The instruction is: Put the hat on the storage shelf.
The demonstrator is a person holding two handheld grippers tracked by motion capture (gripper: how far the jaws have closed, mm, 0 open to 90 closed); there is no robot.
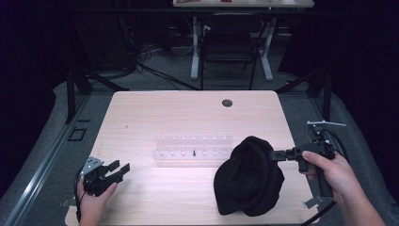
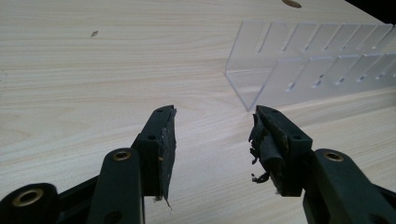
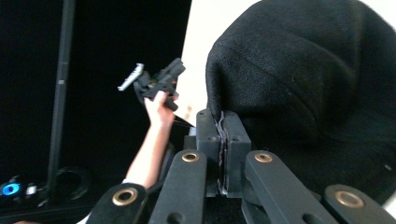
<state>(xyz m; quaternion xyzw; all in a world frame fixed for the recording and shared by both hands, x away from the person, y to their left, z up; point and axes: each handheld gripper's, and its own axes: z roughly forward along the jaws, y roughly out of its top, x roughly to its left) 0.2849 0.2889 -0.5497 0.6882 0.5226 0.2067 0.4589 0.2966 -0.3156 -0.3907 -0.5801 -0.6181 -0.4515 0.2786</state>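
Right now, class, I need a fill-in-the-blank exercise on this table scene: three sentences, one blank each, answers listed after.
1. The right gripper is shut on the edge of a black ____.
2. The left gripper has its jaws ____ and holds nothing.
3. The clear slotted rack lies on the ____ table.

Missing words: hat; open; wooden

Left gripper (image 2: 212,140) jaws apart; right gripper (image 3: 223,135) jaws closed.

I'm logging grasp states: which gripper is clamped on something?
The right gripper: shut on the black hat's edge. The left gripper sits open over bare table.
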